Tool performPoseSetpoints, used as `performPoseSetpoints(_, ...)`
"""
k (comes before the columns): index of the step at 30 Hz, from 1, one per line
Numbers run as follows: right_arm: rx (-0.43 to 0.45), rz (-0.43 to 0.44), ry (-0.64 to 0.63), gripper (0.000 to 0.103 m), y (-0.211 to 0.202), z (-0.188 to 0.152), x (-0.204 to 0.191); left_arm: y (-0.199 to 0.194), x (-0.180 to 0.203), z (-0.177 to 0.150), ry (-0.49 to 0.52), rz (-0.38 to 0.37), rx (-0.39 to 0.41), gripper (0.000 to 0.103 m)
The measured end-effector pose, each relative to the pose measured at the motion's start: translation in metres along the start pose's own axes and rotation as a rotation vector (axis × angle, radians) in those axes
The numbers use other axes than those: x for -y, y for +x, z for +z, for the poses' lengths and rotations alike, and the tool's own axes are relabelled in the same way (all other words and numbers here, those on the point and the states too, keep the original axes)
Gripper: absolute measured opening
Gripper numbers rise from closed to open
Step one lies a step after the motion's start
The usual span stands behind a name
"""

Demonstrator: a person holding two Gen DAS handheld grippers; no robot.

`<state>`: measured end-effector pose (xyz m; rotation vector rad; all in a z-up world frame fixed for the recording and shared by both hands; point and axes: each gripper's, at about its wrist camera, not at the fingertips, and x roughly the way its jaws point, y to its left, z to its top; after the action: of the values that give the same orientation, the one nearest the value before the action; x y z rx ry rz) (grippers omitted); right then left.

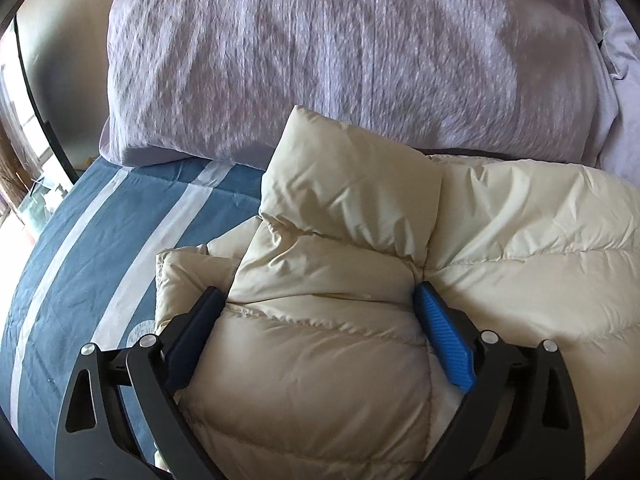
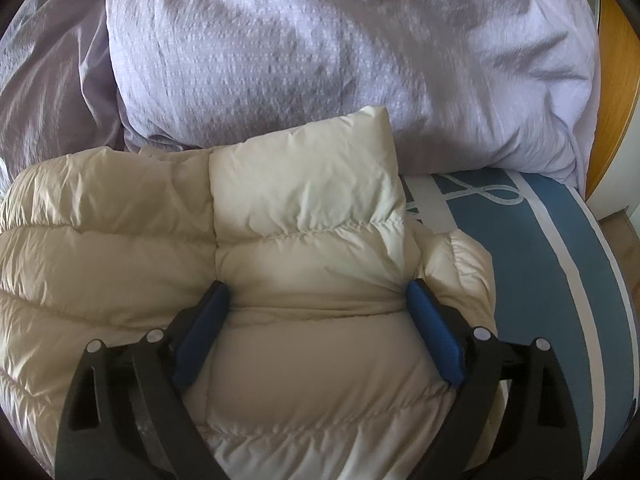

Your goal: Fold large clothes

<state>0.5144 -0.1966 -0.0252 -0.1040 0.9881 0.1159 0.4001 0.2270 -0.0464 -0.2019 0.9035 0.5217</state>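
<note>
a bed takes up both views, covered by a blue sheet with pale stripes. at its far end lies a lilac pillow in the left wrist view and another lilac pillow in the right wrist view, with crumpled lilac bedding beside the latter.

a cream puffer jacket lies on the sheet, its far edge touching the pillows. it is quilted in wide puffy bands, and a padded flap stands up near each gripper.

the left gripper points down at the jacket's left part with its jaws spread wide; a bulge of jacket sits between the 2 blue pads, which touch the fabric at the sides without pinching it.

the right gripper is the same over the jacket's right part: jaws spread wide, fabric bulging between them, not gripped.
</note>
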Motion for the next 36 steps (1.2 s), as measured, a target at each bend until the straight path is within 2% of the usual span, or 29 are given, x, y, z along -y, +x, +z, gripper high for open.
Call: performPoseSetpoints(36,0.014,0.0,0.01,0.092,0.0012,-0.0007,-0.0008,0.0034,0.0001,0.0039,0.005,-0.001,-0.018,0.102)
